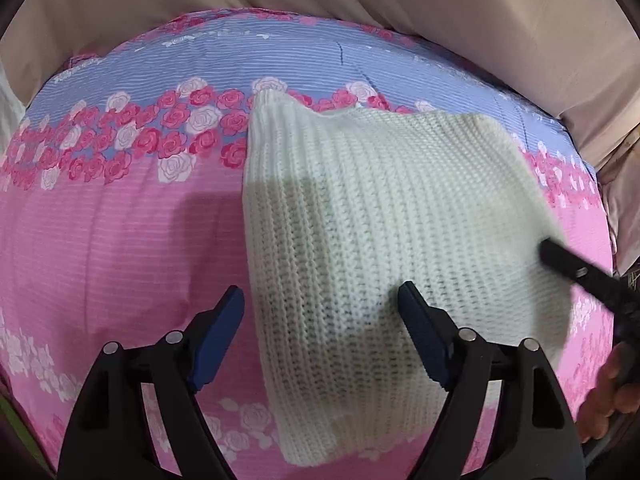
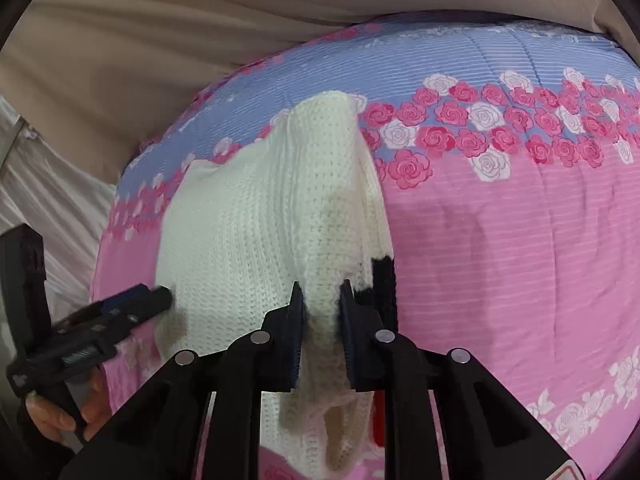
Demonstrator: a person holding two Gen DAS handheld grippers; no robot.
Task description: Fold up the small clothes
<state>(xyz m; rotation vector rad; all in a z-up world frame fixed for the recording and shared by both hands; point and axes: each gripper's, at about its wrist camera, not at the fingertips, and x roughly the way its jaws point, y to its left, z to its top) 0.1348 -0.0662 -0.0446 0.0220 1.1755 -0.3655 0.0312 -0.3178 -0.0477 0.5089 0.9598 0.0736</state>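
A white knitted garment [image 1: 380, 208] lies spread on a pink and blue rose-print bedspread [image 1: 120, 240]. My left gripper [image 1: 320, 312] hangs open just above the garment's left edge, and its pads touch nothing. My right gripper [image 2: 322, 312] is shut on a raised fold of the white knit [image 2: 324, 240], lifting it off the bed. A black patch of the garment [image 2: 382, 280] shows just right of that fold. In the left wrist view one right finger [image 1: 560, 260] sits at the garment's right side.
Beige fabric [image 1: 440, 20] rises behind the bed's far edge, and pale cloth [image 2: 48, 200] lies beyond its left side. A person's hand [image 2: 60, 408] holds the left gripper's handle. Open bedspread [image 2: 520, 260] stretches to the right of the garment.
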